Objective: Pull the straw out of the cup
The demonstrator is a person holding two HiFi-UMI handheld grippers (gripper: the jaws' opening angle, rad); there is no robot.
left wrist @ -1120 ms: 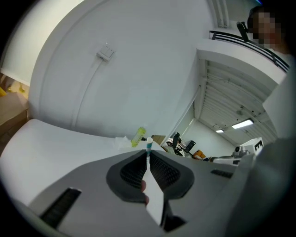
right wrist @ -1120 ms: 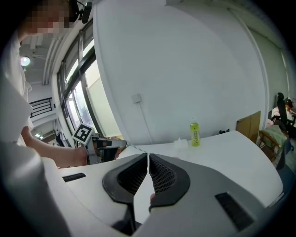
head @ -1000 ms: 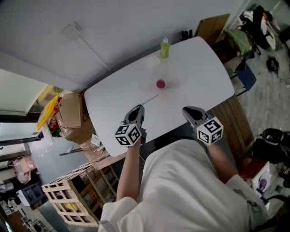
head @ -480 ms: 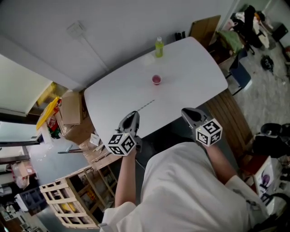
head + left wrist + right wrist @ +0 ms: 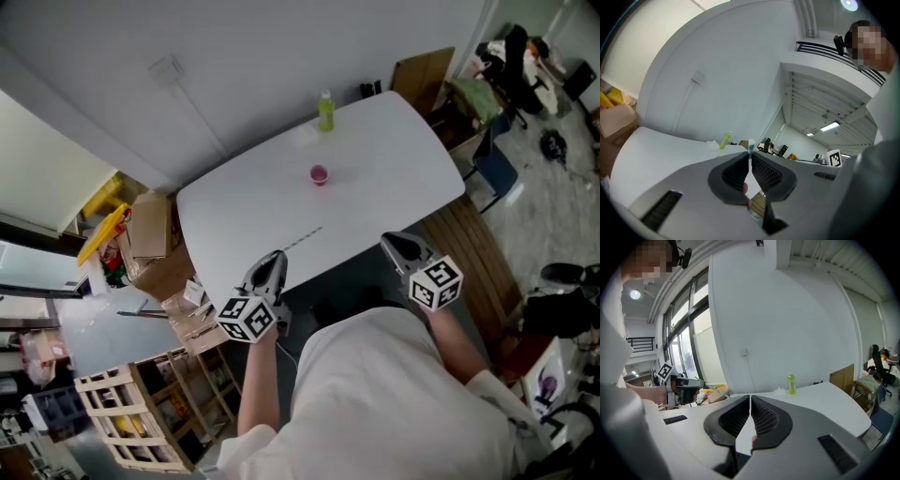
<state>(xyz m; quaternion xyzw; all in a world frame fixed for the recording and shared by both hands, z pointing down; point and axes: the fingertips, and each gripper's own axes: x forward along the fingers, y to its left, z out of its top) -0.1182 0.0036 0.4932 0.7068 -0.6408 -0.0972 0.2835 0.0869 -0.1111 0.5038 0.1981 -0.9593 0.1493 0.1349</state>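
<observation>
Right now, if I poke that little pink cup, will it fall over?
Maybe. The pink cup looks small and probably light, so a high poke could tip it. The white table looks smooth, so a low poke might just slide it. It stands alone, with nothing beside it to stop it.

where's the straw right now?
Head view, left side: the straw is clamped in the left gripper, poking out from its tips over the near part of the white table, pointing toward the pink cup but well clear of it.
</observation>
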